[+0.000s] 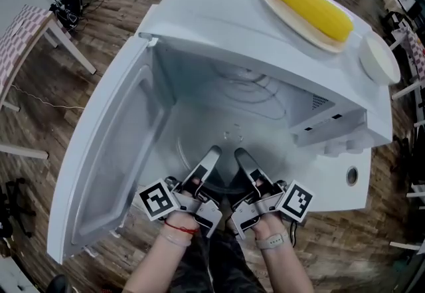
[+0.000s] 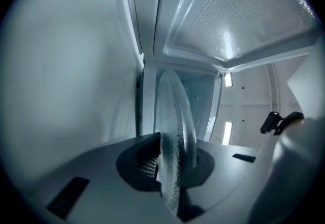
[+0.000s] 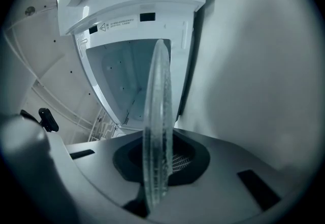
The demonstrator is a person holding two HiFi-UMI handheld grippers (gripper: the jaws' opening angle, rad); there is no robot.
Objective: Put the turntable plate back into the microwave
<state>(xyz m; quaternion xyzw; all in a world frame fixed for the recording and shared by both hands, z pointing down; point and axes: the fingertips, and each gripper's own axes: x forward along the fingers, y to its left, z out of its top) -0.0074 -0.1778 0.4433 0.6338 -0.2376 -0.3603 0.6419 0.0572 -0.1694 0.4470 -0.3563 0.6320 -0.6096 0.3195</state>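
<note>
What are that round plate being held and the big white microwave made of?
The turntable plate looks like clear glass: the oven's inside shows through it, and its thick edge has a pebbled texture. The microwave has a smooth, glossy white shell, probably painted sheet metal, though from its look alone it could also be plastic.
</note>
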